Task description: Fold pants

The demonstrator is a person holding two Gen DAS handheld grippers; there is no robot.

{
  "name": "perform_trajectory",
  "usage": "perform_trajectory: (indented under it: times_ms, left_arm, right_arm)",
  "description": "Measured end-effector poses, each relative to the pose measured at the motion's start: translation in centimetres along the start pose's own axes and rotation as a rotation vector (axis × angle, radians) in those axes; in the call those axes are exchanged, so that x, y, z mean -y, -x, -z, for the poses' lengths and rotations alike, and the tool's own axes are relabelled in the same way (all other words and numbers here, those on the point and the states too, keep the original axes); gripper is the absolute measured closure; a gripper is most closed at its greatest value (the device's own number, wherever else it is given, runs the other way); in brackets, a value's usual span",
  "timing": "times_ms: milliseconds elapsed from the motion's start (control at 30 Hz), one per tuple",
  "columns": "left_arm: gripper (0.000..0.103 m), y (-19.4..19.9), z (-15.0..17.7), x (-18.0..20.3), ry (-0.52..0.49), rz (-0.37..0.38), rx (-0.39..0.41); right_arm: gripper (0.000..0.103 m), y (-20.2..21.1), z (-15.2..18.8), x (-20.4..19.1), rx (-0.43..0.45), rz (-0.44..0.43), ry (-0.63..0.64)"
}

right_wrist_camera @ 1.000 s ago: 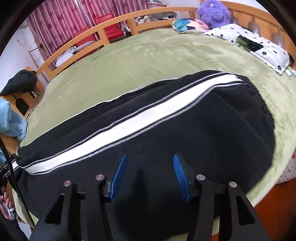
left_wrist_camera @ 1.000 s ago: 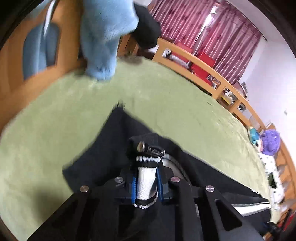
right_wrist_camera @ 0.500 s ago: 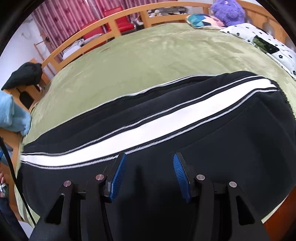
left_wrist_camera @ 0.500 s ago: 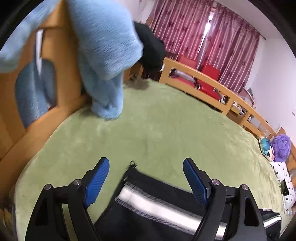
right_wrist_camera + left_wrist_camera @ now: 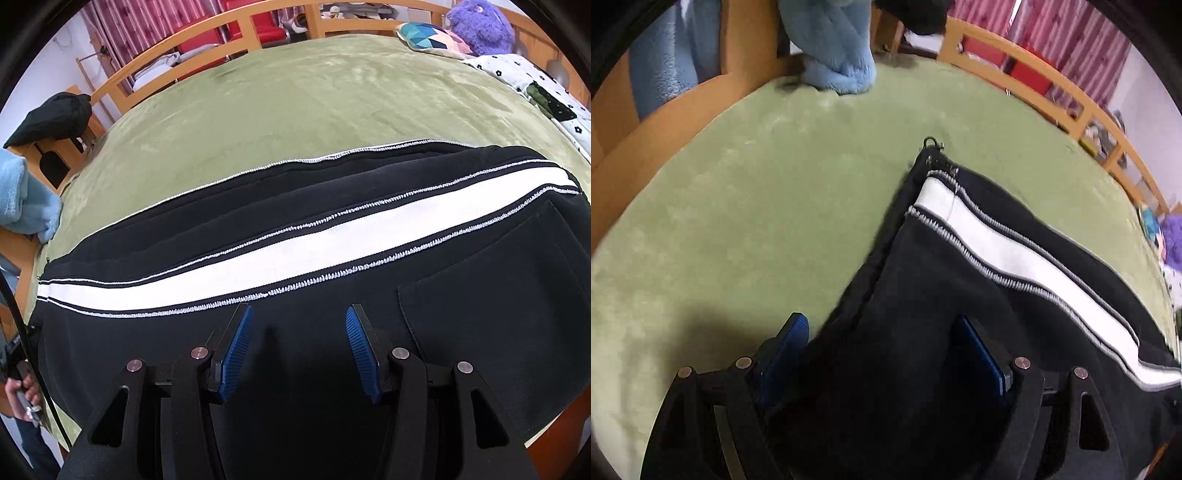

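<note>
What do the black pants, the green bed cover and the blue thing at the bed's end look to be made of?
The pants look like a thick matte knit, perhaps fleece: soft surface, no sheen, with a smooth white stripe sewn on. The green cover seems short-pile plush; brushed patches shade differently. The blue blanket looks like fluffy fleece, with a fuzzy nap.

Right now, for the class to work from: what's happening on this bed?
A person is folding black pants with a white side stripe, laid lengthwise on a green bedspread. The left tool is open over the cuff end, its blue pads either side of the fabric edge. The right tool is open too, above the waist area near a back pocket. Neither grips cloth. A blue fleece hangs over the footboard.
</note>
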State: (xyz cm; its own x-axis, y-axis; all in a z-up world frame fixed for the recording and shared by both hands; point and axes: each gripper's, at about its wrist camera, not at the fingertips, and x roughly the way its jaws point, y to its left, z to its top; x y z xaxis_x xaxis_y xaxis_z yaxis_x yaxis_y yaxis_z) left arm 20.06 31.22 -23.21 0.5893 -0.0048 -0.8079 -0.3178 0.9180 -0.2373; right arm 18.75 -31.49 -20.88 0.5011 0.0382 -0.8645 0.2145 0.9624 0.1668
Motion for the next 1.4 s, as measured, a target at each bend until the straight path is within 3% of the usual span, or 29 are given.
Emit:
perform_trajectory:
  times_ms: [33,67,100,167,267,333,400,467,533,667,767,833,900,1000,1100,1233,1300,1333,1367,1400]
  left_arm:
    - [0.033,0.0,-0.1,0.1,0.018,0.004,0.012]
    - [0.067,0.2,-0.3,0.1,0.027,0.015,0.011]
    - [0.076,0.4,-0.6,0.2,0.027,0.037,-0.006]
    - [0.08,1.8,-1.2,-0.2,0.044,0.064,-0.013]
    - [0.08,5.9,-0.9,-1.7,0.043,0.06,0.07]
    - [0.079,6.5,-0.1,-2.7,0.063,0.063,0.044]
    - [0.077,5.4,0.7,-2.8,0.047,0.017,0.003]
    - [0.066,3.8,1.1,-1.9,0.009,-0.088,-0.046]
    - [0.059,4.0,0.8,-0.6,-0.025,-0.171,-0.043]
    - [0.037,6.3,-0.3,3.0,-0.124,-0.224,0.037]
    - [0.034,7.5,-1.2,5.8,-0.192,-0.25,0.082]
    - [0.033,7.5,-1.6,7.2,-0.195,-0.233,0.094]
    - [0.033,7.7,-2.0,8.6,-0.174,-0.17,0.092]
    - [0.033,7.1,-1.9,10.5,-0.137,-0.099,0.072]
    - [0.033,6.5,-1.5,12.3,-0.132,-0.054,0.063]
    - [0.033,5.6,-1.1,14.2,-0.119,-0.027,0.031]
    - [0.033,5.6,-1.0,14.7,-0.102,-0.006,0.01]
    - [0.033,5.6,-0.9,15.0,-0.09,0.005,0.003]
    - [0.033,5.7,-0.8,15.0,-0.081,0.012,0.0]
    - [0.033,5.8,-0.8,15.0,-0.073,0.016,0.001]
  right_arm:
    - [0.051,0.0,0.0,0.0,-0.001,-0.002,-0.004]
    - [0.051,0.0,0.0,0.0,-0.001,-0.003,-0.006]
    - [0.051,0.0,-0.2,0.0,-0.001,-0.004,-0.007]
    - [0.051,0.1,-0.3,-0.1,0.006,-0.01,-0.012]
    - [0.051,0.5,-0.6,0.5,0.021,0.015,0.0]
    - [0.051,1.2,-0.6,1.3,0.048,0.035,-0.003]
    - [0.051,1.8,-0.7,2.4,0.06,0.038,-0.018]
    - [0.051,1.9,-0.9,3.7,0.057,0.036,-0.035]
    - [0.051,2.2,-1.2,5.1,0.056,0.05,-0.048]
    - [0.051,3.7,-1.5,7.5,0.095,0.105,-0.036]
    - [0.051,5.3,-1.6,10.3,0.149,0.176,-0.041]
    - [0.047,6.4,-1.7,12.9,0.175,0.224,-0.073]
    - [0.032,7.2,-1.9,15.7,0.203,0.287,-0.108]
    - [0.027,7.6,-1.9,20.2,0.193,0.406,-0.201]
    - [0.026,7.1,-0.9,24.3,0.158,0.342,-0.332]
    - [0.022,4.7,0.7,28.0,0.128,0.159,-0.49]
    - [0.014,3.3,1.0,29.3,0.128,0.057,-0.563]
    - [0.014,2.0,0.9,30.1,0.109,-0.029,-0.609]
    - [0.014,1.4,0.8,30.4,0.12,-0.061,-0.64]
    - [0.023,1.4,0.7,30.1,0.148,-0.046,-0.643]
